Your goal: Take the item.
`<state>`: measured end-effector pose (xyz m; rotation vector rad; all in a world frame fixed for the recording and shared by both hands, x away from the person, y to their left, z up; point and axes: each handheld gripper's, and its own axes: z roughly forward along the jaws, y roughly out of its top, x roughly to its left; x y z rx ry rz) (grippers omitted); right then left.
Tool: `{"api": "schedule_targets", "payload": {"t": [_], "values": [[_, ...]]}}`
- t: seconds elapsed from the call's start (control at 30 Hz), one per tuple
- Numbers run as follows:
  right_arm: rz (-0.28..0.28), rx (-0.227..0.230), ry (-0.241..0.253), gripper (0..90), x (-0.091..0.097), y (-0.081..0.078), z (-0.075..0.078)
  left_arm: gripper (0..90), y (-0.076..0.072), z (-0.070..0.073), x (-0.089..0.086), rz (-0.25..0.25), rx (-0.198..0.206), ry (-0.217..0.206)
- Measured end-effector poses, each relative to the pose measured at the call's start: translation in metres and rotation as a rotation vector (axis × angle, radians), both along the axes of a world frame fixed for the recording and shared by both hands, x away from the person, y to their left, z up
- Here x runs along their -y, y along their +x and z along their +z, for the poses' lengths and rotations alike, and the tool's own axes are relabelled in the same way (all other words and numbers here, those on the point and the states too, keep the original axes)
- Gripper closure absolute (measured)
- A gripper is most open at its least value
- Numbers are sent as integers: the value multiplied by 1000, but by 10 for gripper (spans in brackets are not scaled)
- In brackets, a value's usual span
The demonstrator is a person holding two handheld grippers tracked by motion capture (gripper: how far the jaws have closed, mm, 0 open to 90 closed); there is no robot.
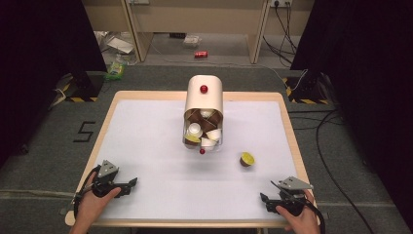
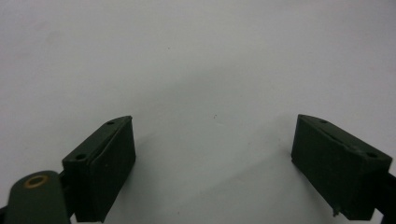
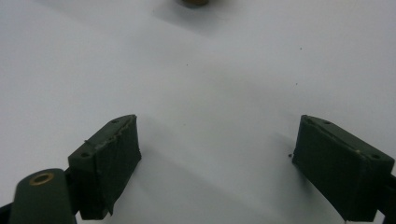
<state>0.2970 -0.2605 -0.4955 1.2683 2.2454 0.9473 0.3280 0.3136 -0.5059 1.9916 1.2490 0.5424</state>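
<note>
Both grippers sit at the near edge of the table, jaws wide apart and holding nothing. A loose capsule lies beside the dispenser, forward and a bit left of the right gripper. It's way closer to that one than the left gripper, so probably the right's job.

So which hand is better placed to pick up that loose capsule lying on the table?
Right. The loose capsule lies on the right half of the table, much nearer the right tongs, which are open. The left tongs, also open, sit at the far left corner.
</note>
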Motion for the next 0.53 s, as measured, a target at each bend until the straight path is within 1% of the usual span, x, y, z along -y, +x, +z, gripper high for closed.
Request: {"api": "schedule_targets", "payload": {"t": [0.07, 0.13, 0.53], "values": [[4, 21, 14, 141, 2, -2, -2, 129, 0, 0, 0, 0, 0, 0], [5, 28, 19, 140, 2, -2, -3, 129, 0, 0, 0, 0, 0, 0], [8, 31, 22, 136, 3, -3, -4, 129, 0, 0, 0, 0, 0, 0]]}}
